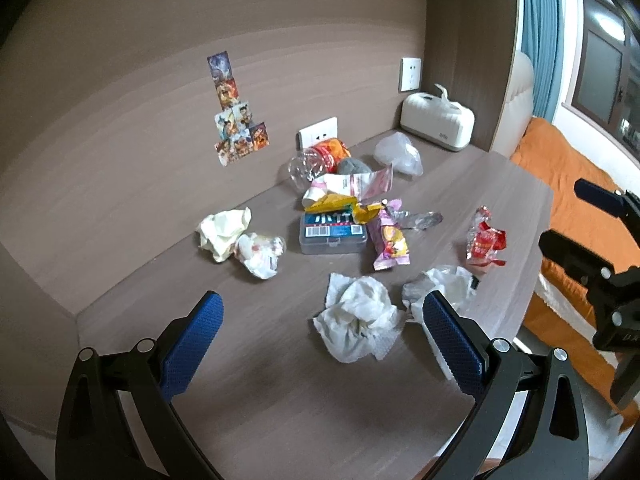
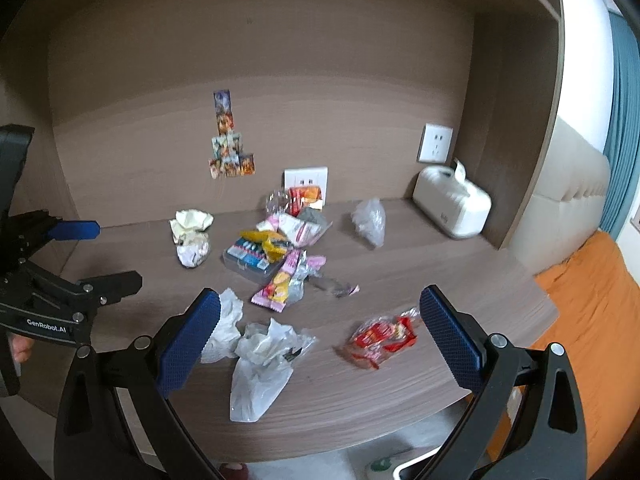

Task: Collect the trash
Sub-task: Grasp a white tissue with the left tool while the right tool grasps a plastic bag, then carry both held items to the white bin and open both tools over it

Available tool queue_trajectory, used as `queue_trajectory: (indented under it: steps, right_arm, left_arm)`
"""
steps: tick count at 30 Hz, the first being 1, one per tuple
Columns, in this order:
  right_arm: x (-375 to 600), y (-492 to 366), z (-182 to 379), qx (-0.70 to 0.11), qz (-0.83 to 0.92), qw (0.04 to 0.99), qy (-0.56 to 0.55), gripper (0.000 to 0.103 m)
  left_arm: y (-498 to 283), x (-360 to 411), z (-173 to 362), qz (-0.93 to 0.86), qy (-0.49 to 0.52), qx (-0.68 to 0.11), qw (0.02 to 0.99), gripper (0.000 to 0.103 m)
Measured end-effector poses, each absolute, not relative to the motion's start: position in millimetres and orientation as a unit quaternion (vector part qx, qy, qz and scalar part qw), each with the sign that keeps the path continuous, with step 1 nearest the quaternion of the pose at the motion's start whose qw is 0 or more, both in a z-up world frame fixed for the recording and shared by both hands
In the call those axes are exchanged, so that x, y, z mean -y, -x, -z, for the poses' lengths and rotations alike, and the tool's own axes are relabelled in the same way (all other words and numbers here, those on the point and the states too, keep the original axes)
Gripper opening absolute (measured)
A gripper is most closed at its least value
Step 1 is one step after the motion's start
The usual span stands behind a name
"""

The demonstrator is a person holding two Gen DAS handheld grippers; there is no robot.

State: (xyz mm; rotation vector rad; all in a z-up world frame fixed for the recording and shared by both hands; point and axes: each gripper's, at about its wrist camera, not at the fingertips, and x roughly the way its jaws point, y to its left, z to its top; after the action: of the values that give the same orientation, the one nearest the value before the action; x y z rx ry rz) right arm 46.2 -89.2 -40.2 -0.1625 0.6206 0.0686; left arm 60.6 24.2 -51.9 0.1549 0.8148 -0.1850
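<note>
Trash lies scattered on a wood desk [image 1: 280,392]. My left gripper [image 1: 322,320] is open and empty, low over the desk, with a crumpled white paper towel [image 1: 360,320] just ahead between its blue fingers. Beside it lies a white plastic bag [image 1: 440,284], also seen as the plastic bag [image 2: 264,360] under my right gripper [image 2: 320,320], which is open and empty. A red wrapper [image 2: 380,338] sits just left of the right finger. A pink and yellow snack wrapper [image 1: 390,242], cream crumpled paper [image 1: 224,228] and a crushed bottle [image 1: 316,160] lie farther back.
A clear box with a blue label [image 1: 332,232] sits mid-desk among wrappers. A white tissue box [image 1: 436,122] stands in the back right corner, with a clear bag [image 1: 400,154] near it. An orange bed cover [image 1: 568,184] lies beyond the desk's right edge. Walls enclose back and left.
</note>
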Motion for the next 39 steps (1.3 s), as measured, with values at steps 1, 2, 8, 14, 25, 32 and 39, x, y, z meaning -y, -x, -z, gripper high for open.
queue_trajectory:
  steps: [1,2,8,14,25,32,39]
  right_arm:
    - [88,-49,45,-0.312,-0.033,0.946,0.077,0.1]
    - [87,-52,50,-0.317,-0.03,0.945,0.076,0.1]
    - [80,-62,73,-0.336,-0.019,0.94,0.059,0.1]
    - [78,-77,103,-0.371,0.003,0.928,0.043,0.1]
    - [75,-95,152,-0.421,0.012,0.907,-0.003,0.093]
    - [73,-103,167,-0.455,-0.005,0.89,-0.034,0.034]
    - [83,-83,127,-0.418,0.019,0.907,-0.043,0.033]
  left_arm:
    - [-62,-24,54,0.09,-0.077,-0.396,0.911,0.098]
    - [-65,-25,57,0.091,-0.079,-0.397,0.91,0.098]
    - [-78,-29,79,0.116,-0.087,-0.404,0.903,0.098]
    - [-96,-25,119,0.158,-0.1,-0.421,0.888,0.098]
    - [-127,-4,171,0.234,-0.146,-0.45,0.85,0.079]
    - [-133,3,182,0.291,-0.123,-0.46,0.83,0.04]
    - [-122,3,163,0.324,-0.094,-0.458,0.822,0.026]
